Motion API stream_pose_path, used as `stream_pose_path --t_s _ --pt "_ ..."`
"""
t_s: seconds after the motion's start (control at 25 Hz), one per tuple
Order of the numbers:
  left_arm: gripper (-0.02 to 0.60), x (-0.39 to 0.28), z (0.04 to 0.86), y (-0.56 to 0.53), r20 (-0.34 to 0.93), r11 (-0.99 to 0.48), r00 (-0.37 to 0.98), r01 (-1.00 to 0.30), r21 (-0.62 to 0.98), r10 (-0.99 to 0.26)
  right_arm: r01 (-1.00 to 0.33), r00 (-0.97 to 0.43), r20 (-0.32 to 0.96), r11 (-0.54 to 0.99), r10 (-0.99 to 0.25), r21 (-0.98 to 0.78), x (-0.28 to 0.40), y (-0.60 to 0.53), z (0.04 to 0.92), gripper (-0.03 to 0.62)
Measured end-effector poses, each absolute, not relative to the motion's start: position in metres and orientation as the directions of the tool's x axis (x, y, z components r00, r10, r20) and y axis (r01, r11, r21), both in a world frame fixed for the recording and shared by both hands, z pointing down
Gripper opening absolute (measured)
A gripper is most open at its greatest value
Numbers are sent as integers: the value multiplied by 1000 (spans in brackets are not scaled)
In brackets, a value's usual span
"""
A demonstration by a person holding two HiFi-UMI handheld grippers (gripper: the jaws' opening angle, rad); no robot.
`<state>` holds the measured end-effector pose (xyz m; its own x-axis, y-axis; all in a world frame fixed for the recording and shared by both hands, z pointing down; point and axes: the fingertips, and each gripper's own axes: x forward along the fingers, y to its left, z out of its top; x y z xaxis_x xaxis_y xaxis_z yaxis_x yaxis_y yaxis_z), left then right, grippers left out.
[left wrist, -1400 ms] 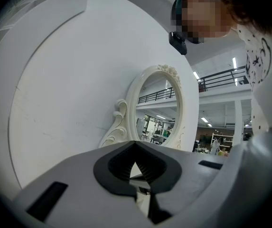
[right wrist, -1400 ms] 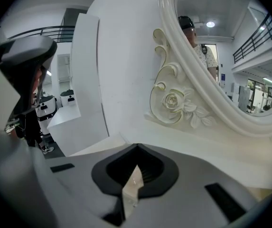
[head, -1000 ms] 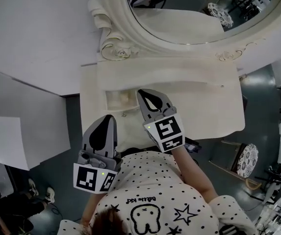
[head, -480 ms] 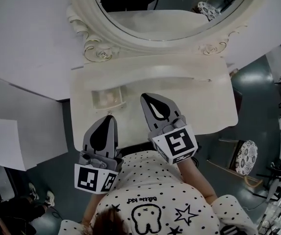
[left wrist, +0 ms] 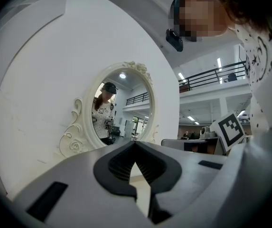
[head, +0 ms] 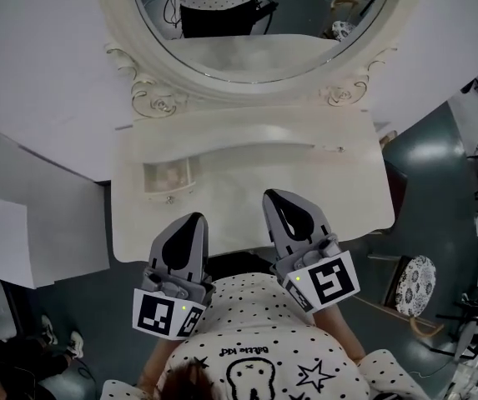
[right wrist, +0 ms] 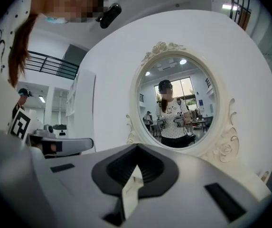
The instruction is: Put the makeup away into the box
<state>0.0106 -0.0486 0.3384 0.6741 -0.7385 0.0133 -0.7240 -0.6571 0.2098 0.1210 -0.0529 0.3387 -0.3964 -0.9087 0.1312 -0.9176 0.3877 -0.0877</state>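
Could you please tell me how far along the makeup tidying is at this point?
Done, it seems: the table shows no loose makeup, and the box on it holds something pale, too blurred to name. In hand: nothing; the left gripper and right gripper are shut and empty. Left: likely nothing, though a speck at the table's back right is unclear.

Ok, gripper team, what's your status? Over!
Left gripper shut, empty. Right gripper shut, empty. Box on vanity, left end, contents unclear. Nothing in the way.
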Motion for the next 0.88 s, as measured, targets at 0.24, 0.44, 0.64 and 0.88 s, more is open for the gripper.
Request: stream_pose_path --t_s 0.24,0.44,0.64,0.88 --pt "-5 30 342 -33 10 -666 681 -718 201 -732 -930 -360 130 345 -924 -125 161 -22 352 5" --pt "-5 40 343 -22 1 -679 693 -708 195 -721 -928 -357 109 338 -928 -156 176 -1 358 6" --pt "-5 44 344 -18 -23 -681 690 -707 190 -723 -916 -375 126 346 -918 -205 177 12 373 6" --pt "-5 46 349 -14 -65 -685 688 -698 209 -722 -910 -378 120 345 -918 -232 179 11 376 6"
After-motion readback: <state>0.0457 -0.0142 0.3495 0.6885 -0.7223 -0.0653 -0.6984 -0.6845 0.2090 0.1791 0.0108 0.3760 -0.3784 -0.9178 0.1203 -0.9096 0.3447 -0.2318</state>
